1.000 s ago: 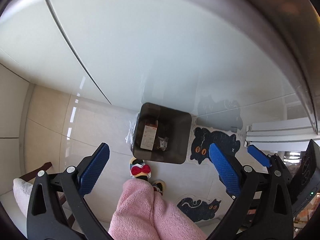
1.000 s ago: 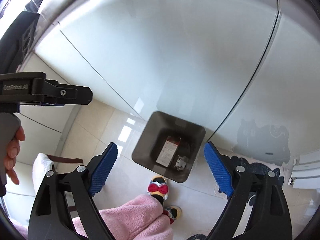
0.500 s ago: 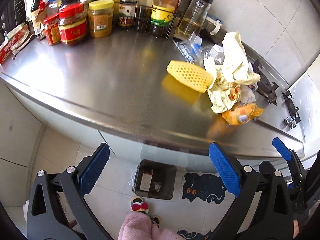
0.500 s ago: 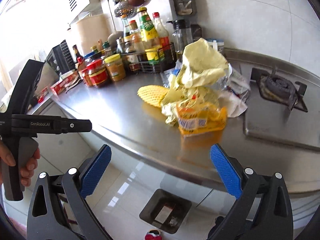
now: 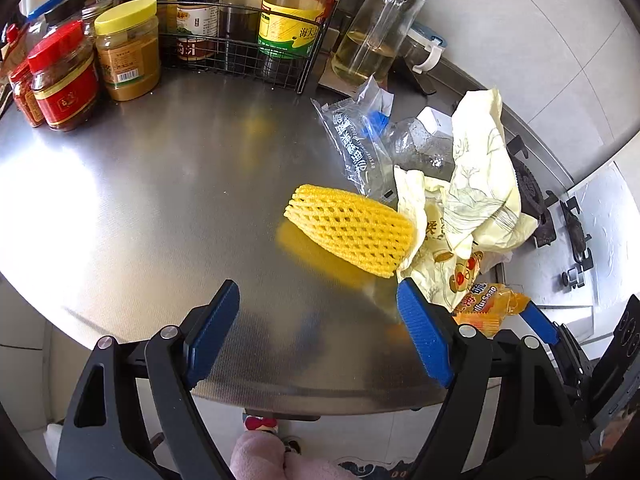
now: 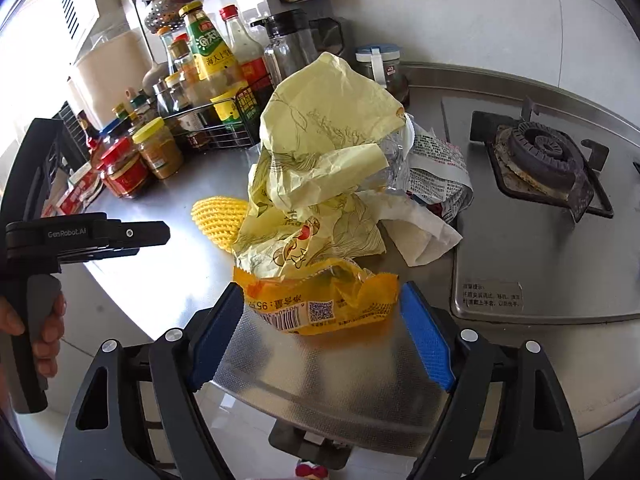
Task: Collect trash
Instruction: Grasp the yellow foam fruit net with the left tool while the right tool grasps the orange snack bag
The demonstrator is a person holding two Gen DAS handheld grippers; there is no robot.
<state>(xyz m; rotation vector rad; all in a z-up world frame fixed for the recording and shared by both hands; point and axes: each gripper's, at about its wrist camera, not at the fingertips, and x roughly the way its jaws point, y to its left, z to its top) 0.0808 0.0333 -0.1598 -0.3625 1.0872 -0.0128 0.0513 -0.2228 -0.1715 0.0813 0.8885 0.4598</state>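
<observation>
A heap of trash lies on the steel counter (image 5: pixel 160 200): a yellow foam net (image 5: pixel 348 232) (image 6: pixel 218 216), a crumpled yellow paper bag (image 5: pixel 480 184) (image 6: pixel 324 152), an orange snack wrapper (image 5: pixel 486 306) (image 6: pixel 320 300), a clear printed wrapper (image 5: pixel 356 144) and white paper (image 6: pixel 420 232). My left gripper (image 5: pixel 316 292) hovers just short of the net, its jaws closing with nothing between them. My right gripper (image 6: pixel 320 292) is also closing. The orange wrapper sits between its fingertips, and the pads do not visibly press it. The dark bin (image 6: pixel 308 440) peeks out under the counter edge.
Red-lidded and yellow-lidded jars (image 5: pixel 64 80) stand at the back left beside a wire rack of bottles (image 5: pixel 248 40). A gas burner (image 6: pixel 540 160) lies right of the heap. A hand (image 6: pixel 40 320) holds the left gripper's handle at the left of the right wrist view.
Both grippers rose from above the floor bin to over the countertop, bringing the trash heap into view. Both pairs of jaws have narrowed a little.
</observation>
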